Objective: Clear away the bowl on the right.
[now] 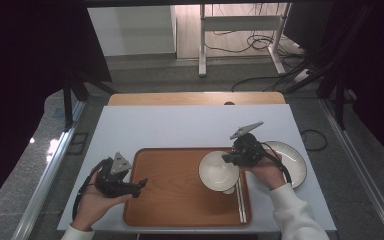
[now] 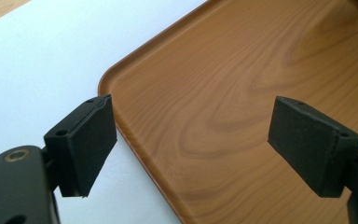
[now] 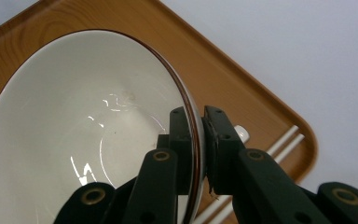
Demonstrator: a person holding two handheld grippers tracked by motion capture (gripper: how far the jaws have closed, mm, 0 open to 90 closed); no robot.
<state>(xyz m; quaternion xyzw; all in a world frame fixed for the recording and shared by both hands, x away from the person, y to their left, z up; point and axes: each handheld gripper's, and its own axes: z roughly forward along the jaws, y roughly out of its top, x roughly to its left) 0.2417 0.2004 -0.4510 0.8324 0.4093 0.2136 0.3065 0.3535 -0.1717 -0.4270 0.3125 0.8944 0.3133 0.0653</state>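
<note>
Right gripper [image 3: 199, 140] is clamped on the bowl [image 3: 74, 130] rim, bowl tilted over the right end of the tray [image 1: 180, 200], not set flat yet. Chopsticks [image 1: 240, 200] already on the tray. Left gripper [image 2: 191, 140] jaws apart, empty, at the tray's left edge. Plate [image 1: 292, 160] on the table just right of the tray.

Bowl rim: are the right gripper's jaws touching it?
Touching. The right gripper view shows the right gripper with one jaw inside and one outside the bowl, clamped on its rim.
</note>
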